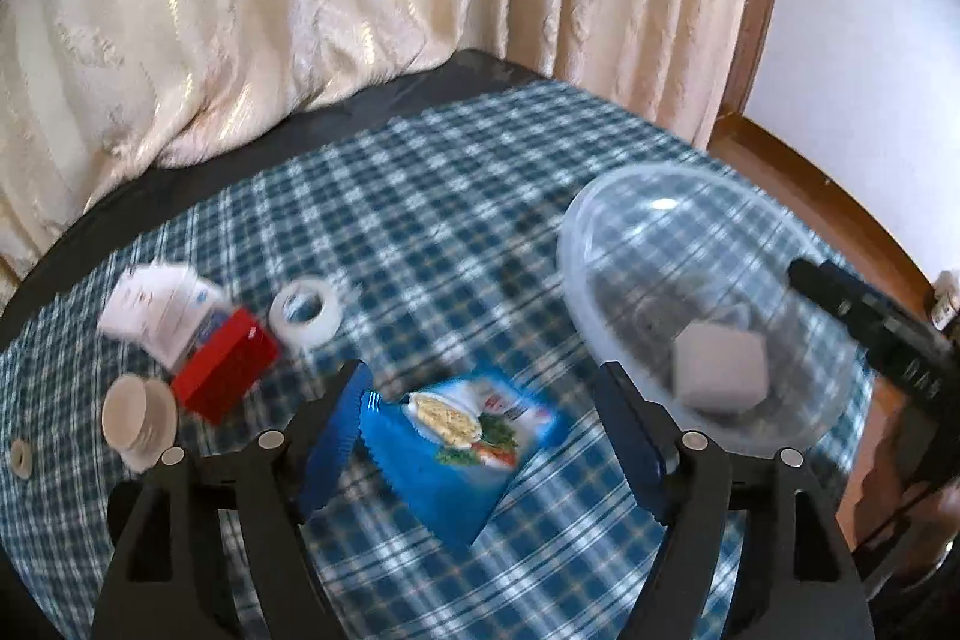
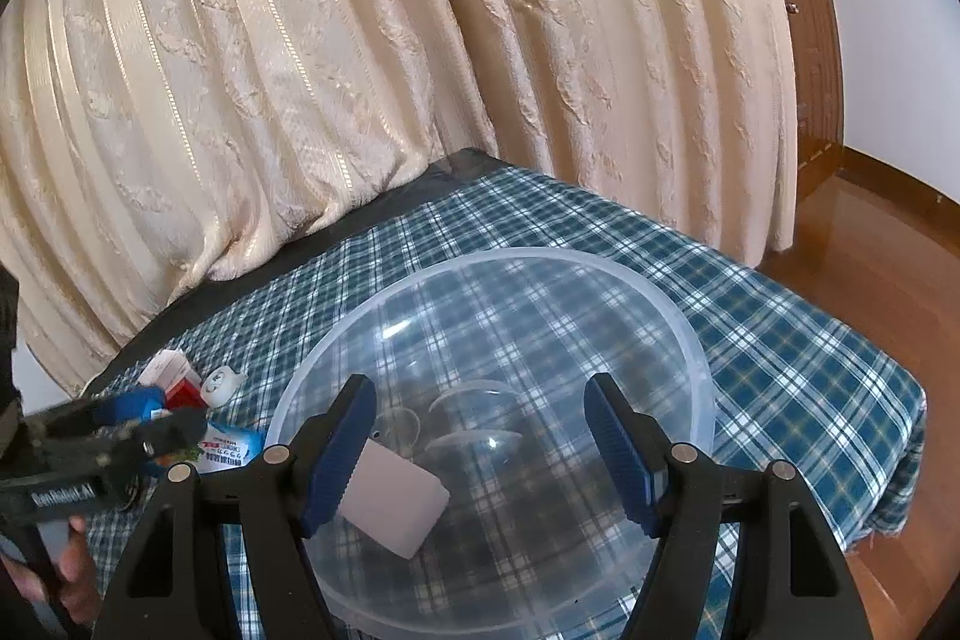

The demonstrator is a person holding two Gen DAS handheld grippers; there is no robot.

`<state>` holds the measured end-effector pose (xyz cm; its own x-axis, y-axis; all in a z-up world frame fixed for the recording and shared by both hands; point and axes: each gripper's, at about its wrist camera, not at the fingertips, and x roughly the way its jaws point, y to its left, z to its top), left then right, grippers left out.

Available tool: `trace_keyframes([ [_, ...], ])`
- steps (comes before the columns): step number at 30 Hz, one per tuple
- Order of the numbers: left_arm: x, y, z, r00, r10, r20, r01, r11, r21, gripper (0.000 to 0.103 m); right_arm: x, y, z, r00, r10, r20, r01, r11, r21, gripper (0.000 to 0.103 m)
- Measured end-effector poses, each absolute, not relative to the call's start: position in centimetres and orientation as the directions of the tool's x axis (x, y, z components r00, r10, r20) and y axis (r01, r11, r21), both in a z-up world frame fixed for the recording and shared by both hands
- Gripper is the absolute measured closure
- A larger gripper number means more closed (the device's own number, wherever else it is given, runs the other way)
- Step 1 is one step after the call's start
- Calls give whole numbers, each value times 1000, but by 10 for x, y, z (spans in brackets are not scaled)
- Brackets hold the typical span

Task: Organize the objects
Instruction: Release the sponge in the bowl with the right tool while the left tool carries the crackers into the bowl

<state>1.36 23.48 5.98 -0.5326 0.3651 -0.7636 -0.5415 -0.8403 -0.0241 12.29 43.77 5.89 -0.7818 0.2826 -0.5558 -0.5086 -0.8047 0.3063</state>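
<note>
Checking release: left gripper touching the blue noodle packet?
Cannot tell. In the left wrist view the blue noodle packet sits between the left gripper's open jaws; its edge overlaps the left finger, blurred.

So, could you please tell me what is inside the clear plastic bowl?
The clear plastic bowl holds one pale block on its floor; nothing else shows, though gripper fingers cover part of it.

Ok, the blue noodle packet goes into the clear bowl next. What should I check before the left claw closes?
1. Noodle packet between the left claw fingers: ok, near the left finger.
2. Left claw open: ok, the pads do not press it.
3. Bowl has room: ok, only a white block inside.
4. Right claw steadying the bowl: cannot tell, it stands at the near rim.
5. Red box and tape roll apart from the packet: ok.
</note>
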Motion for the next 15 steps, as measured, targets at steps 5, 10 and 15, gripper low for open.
trace_keyframes([
  [5, 15, 220, 36, -486, 340, -805, -544, -839, -27, 23, 123, 436, 58, -783, 278, -556, -502, -810, 303, 28],
  [10, 14, 215, 17, -446, 334, -830, -557, -830, -34, 23, 121, 431, 58, -784, 273, -558, -496, -816, 297, 28],
  [15, 12, 219, 11, -462, 324, -825, -567, -824, -6, 23, 121, 428, 58, -780, 271, -564, -493, -822, 286, 28],
])
